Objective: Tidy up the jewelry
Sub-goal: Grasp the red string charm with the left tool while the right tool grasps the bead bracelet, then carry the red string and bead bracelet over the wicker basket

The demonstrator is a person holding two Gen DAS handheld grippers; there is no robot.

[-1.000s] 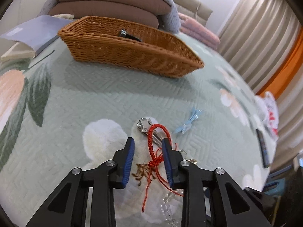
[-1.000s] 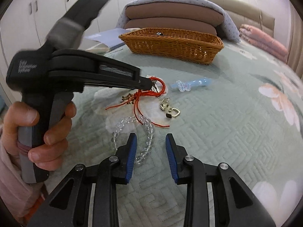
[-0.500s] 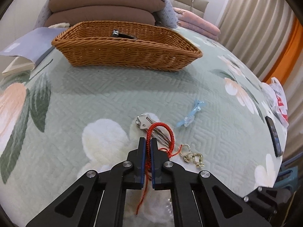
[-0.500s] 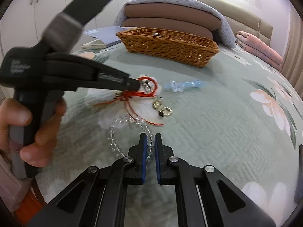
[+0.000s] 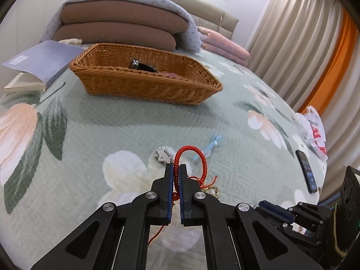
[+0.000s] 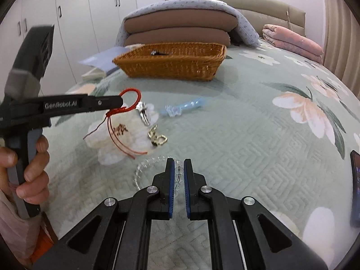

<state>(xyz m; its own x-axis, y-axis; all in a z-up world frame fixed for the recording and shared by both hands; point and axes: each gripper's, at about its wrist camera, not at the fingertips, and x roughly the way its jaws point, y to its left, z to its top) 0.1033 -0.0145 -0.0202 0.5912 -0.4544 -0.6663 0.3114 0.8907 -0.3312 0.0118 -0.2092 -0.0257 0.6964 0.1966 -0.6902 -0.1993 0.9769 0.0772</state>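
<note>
My left gripper [image 5: 176, 168] is shut on a red braided cord bracelet [image 5: 198, 155] and holds it lifted above the bedspread; its loop and loose tails show in the right wrist view [image 6: 129, 96]. My right gripper [image 6: 178, 165] is shut on a clear bead bracelet [image 6: 144, 168] that lies on the bedspread. A silver clip [image 5: 164, 154], a pale blue hair clip [image 5: 212, 144] and gold earrings [image 6: 157, 137] lie on the bed. A wicker basket [image 5: 144, 85] stands further back with a dark item [image 5: 141, 66] inside.
A grey booklet [image 5: 42, 60] lies left of the basket. Folded brown cushions [image 5: 119, 29] and a pink blanket [image 5: 222, 47] sit behind it. A phone [image 5: 306, 171] and a plastic bag [image 5: 315, 130] lie near the bed's right edge.
Both grippers closed, the left on the red cord, the right on the bead bracelet. The left gripper then lifted the red cord off the bedspread.
</note>
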